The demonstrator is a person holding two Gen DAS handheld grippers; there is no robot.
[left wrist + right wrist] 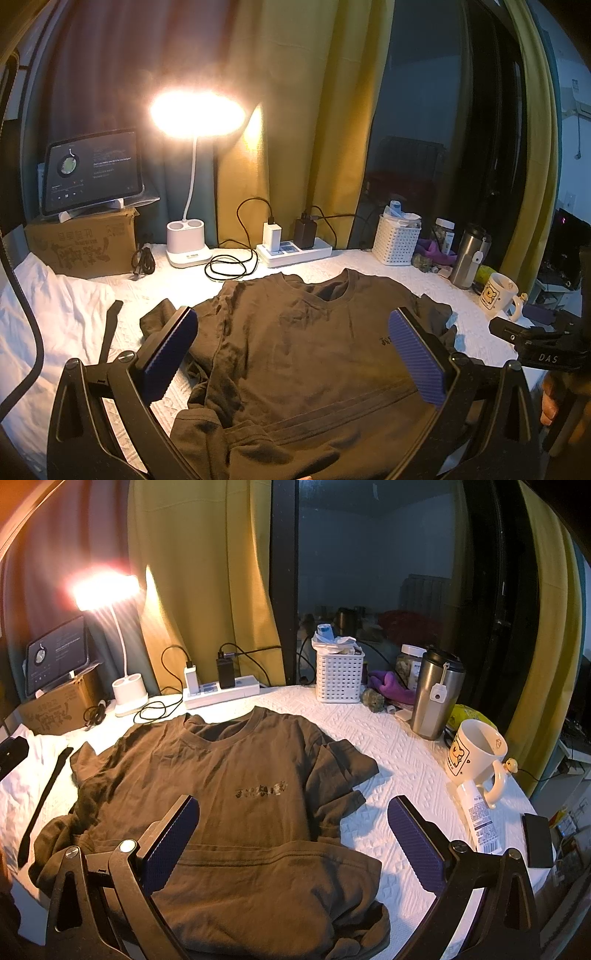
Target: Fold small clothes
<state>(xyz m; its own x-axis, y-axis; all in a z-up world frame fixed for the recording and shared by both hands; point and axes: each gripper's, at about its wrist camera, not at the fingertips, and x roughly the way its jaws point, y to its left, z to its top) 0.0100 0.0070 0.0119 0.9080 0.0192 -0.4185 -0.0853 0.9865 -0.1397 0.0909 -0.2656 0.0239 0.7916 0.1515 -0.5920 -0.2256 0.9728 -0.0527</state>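
Observation:
A dark brown T-shirt [295, 350] [236, 794] lies spread face up on the white textured table cover, collar toward the curtains, a small printed mark on its chest. Its lower hem is bunched and partly folded near the front edge. My left gripper [293, 350] hovers over the shirt's middle, wide open, nothing between its blue pads. My right gripper [293, 838] hangs open over the shirt's lower right part and the bare cover beside it. The right gripper's black body [535, 343] shows at the right edge of the left wrist view.
A white garment [48, 321] lies at the left with a black strap [40, 808]. Along the back stand a lit lamp [188, 236], tablet on a cardboard box [85, 243], power strip [221, 692], white basket [338, 677], steel tumbler [436, 698], mug [476, 753] and a tube [480, 816].

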